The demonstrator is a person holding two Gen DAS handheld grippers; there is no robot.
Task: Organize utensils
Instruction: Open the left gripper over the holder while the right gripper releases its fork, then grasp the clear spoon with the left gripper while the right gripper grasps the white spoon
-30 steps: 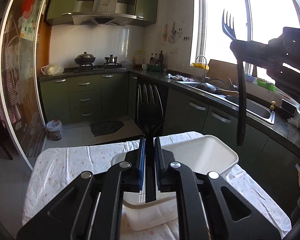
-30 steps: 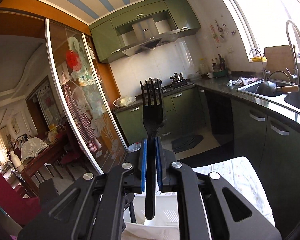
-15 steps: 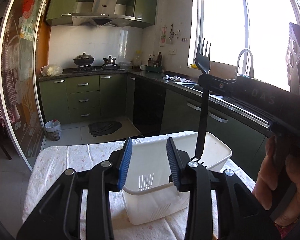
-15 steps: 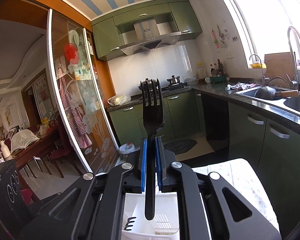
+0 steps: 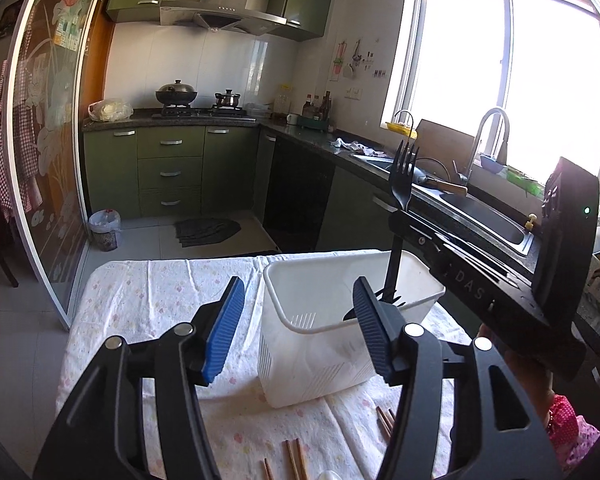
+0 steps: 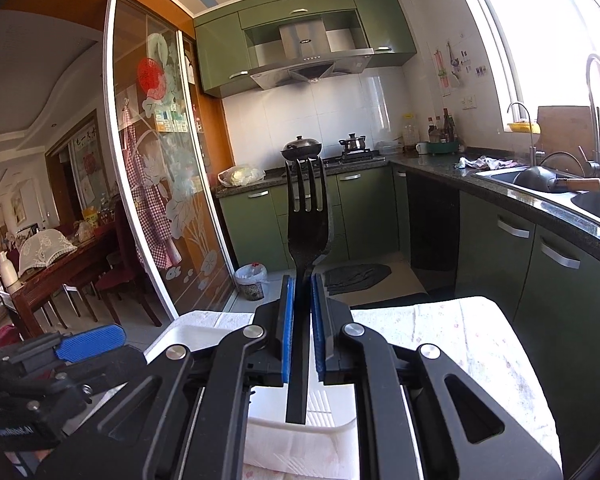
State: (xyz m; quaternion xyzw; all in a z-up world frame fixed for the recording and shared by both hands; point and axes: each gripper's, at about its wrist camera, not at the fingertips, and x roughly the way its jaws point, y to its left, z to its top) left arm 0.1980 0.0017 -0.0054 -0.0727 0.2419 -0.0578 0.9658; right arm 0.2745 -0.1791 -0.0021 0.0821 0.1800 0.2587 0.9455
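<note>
A white plastic basket (image 5: 284, 292) stands on the cloth-covered table; it also shows in the right wrist view (image 6: 188, 336). A black fork (image 5: 388, 302) lies inside it, partly hidden by my finger. My left gripper (image 5: 300, 320) is open and empty, just in front of the basket. My right gripper (image 6: 301, 328) is shut on a second black fork (image 6: 306, 224), held upright, tines up, with its handle end over the basket. In the left wrist view this fork (image 5: 403, 178) hangs down into the basket's right side.
Several wooden chopsticks (image 5: 296, 458) lie on the flowered tablecloth (image 5: 160, 292) near the front edge. Green kitchen cabinets, a stove and a sink (image 5: 484, 216) run behind and to the right. A glass sliding door (image 6: 160, 184) stands at left.
My left gripper opened, let its black fork drop into the basket and drew back. My right gripper lowered its fork toward the basket.
</note>
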